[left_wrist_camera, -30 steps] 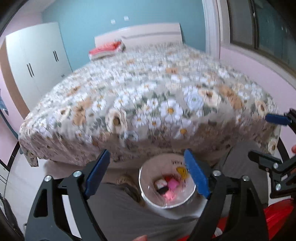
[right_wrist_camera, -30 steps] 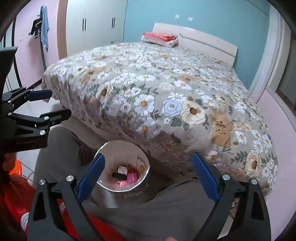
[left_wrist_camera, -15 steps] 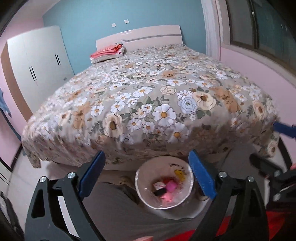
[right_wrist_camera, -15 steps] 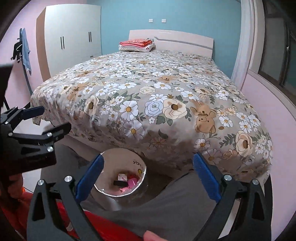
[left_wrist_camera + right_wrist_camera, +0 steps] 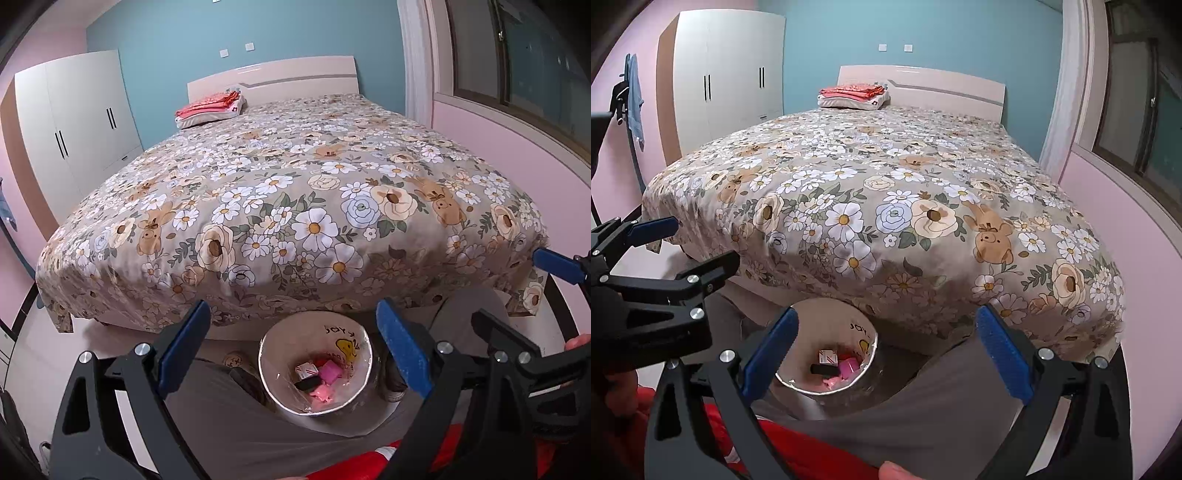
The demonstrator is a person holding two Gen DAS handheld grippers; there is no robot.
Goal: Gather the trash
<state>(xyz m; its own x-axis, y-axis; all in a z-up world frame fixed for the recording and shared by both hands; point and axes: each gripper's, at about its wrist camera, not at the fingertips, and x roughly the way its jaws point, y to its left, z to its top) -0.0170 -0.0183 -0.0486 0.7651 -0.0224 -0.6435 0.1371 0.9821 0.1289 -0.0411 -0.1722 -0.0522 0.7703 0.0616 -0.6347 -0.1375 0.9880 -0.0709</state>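
Left hand-held gripper [image 5: 291, 347]: black frame, blue pads, jaws spread wide, holding nothing. Right hand-held gripper [image 5: 886, 347]: same build, jaws wide, nothing between them; in the left wrist view it shows at 3 o'clock.

Round white waste bin with clear liner [image 5: 354, 339]: on the floor at 6 o'clock, just below the bed's foot, between the person's grey-trousered legs [image 5: 236, 424]. Contents: pink wrappers [image 5: 328, 373], a small white-and-red box [image 5: 307, 369], a black stick-shaped item [image 5: 306, 384].

Bed with floral, bear-print cover [image 5: 295, 192]: 12 o'clock. Folded red cloth on a pillow [image 5: 210, 109]: at the headboard.
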